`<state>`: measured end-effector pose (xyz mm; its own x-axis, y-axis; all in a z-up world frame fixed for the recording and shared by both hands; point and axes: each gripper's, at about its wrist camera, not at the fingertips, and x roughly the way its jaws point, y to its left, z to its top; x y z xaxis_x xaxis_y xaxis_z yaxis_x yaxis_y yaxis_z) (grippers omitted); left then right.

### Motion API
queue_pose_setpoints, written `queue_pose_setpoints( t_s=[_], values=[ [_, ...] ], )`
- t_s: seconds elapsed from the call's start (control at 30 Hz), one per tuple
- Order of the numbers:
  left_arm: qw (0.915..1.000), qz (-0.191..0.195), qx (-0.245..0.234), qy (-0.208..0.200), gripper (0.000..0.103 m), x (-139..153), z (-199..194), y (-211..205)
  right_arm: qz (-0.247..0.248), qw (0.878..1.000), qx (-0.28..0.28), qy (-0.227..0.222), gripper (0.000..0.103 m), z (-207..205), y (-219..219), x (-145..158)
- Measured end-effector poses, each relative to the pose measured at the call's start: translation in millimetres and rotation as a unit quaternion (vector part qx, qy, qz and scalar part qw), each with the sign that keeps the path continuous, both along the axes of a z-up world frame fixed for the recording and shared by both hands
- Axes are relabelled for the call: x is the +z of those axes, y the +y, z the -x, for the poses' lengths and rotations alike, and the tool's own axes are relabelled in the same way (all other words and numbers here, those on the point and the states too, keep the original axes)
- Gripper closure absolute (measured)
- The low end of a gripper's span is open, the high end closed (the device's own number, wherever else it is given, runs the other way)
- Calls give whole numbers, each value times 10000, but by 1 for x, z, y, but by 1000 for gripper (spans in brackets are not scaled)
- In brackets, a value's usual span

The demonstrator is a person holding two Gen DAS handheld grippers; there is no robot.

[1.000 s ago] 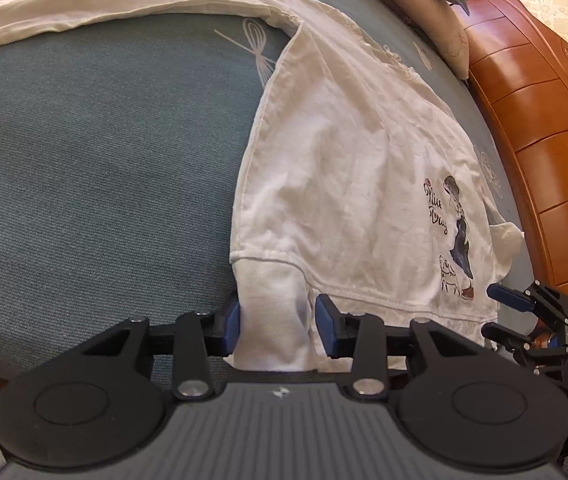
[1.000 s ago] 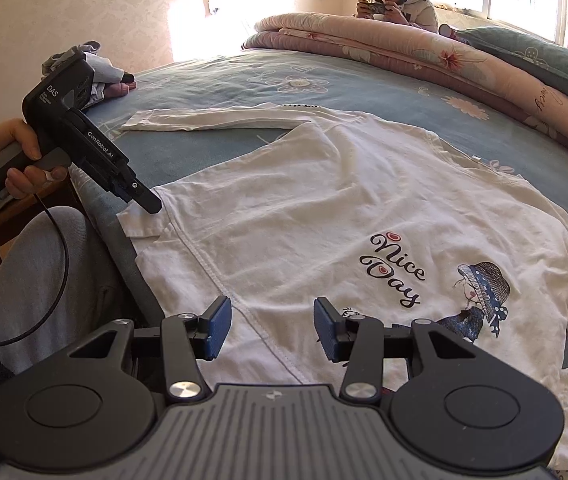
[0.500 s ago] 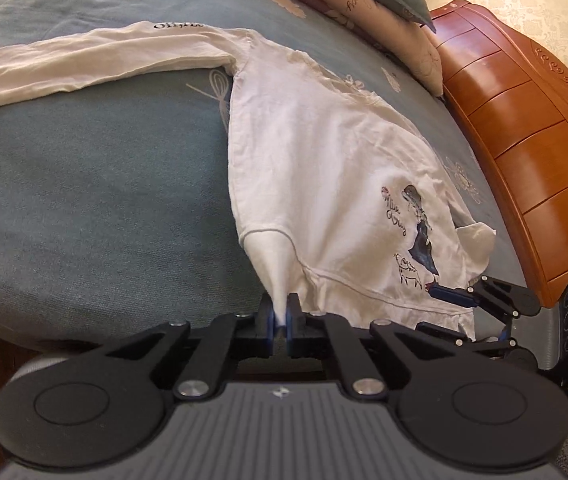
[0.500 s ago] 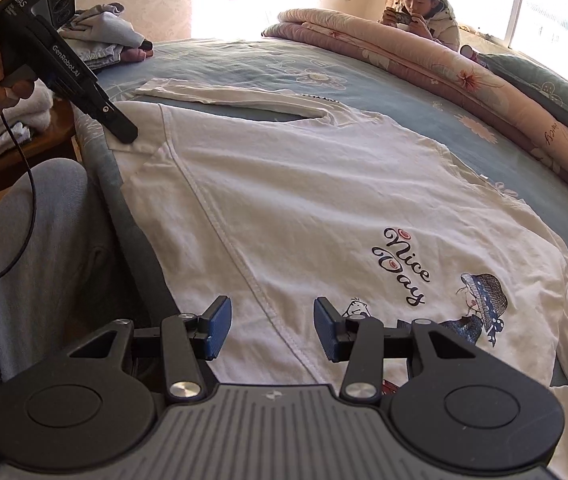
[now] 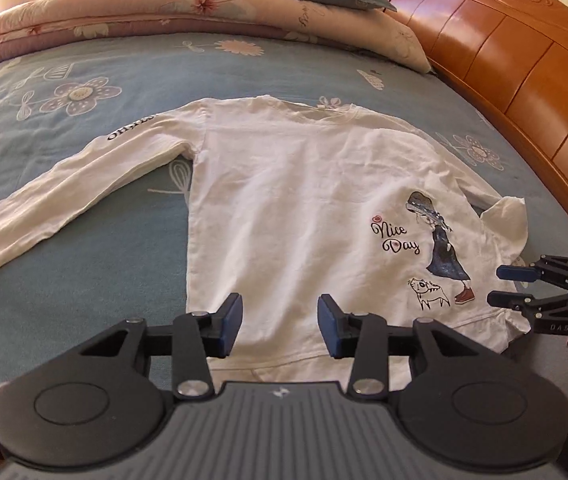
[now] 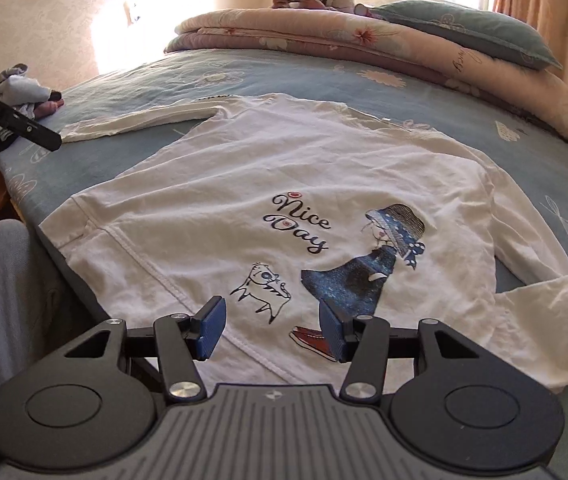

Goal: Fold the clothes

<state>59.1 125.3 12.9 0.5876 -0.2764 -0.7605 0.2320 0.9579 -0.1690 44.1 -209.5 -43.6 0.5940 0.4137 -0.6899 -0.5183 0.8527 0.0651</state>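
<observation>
Shirt [image 5: 296, 208] lies flat on the bed [image 5: 84, 280]; both tongs [image 5: 279, 326] [image 6: 272, 330] are opening, empty; next, grasp a sleeve [image 5: 64, 184] to fold inward

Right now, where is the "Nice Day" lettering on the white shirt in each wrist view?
Left wrist: the "Nice Day" lettering sits right of centre, on the white shirt, left of the printed girl.
Right wrist: the lettering sits at the centre, above the right gripper.
Shared landmark: the printed girl, just right of the lettering in both.
</observation>
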Motion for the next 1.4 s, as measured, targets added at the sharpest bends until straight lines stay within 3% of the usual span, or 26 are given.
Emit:
queue_pose_setpoints(
  t_s=[0.13,0.27,0.47,0.6,0.7,0.83,0.93,1.03,1.07,1.1,1.3,1.4],
  values=[
    [9982,-154,-545,-169,53,-10,-19,-58,-427,9940,-999,98,47,-10,-53,3],
    [9962,104,-853,-129,48,-24,-39,-105,-639,9772,-2019,171,47,-16,-106,0],
    [9963,164,-834,-99,42,-46,-58,-155,-1396,9378,-3138,503,47,-19,-176,-21],
    [9973,354,-608,192,41,-71,-64,-168,-2017,9115,-3495,791,47,-24,-199,-44],
    [9962,646,-349,463,41,-88,-64,-166,-2217,9019,-3598,897,47,-33,-204,-59],
    [9945,940,-130,450,31,-94,-62,-164,-2387,8993,-3562,858,47,-45,-198,-68],
    [9943,956,-135,449,27,-94,-61,-165,-2365,9016,-3541,762,48,-55,-190,-72],
    [9947,922,-188,416,24,-95,-61,-170,-2343,9033,-3538,624,70,-61,-185,-76],
    [9949,904,-212,394,24,-95,-60,-170,-2309,9036,-3556,611,87,-62,-185,-77],
    [9951,879,-245,371,24,-95,-59,-170,-2274,9038,-3574,599,95,-62,-186,-77],
    [9947,922,-298,337,23,-96,-59,-168,-1923,9149,-3539,256,101,-63,-195,-54],
    [9942,970,-308,340,23,-96,-59,-167,-1461,9226,-3570,-33,101,-66,-210,-31]
  ],
)
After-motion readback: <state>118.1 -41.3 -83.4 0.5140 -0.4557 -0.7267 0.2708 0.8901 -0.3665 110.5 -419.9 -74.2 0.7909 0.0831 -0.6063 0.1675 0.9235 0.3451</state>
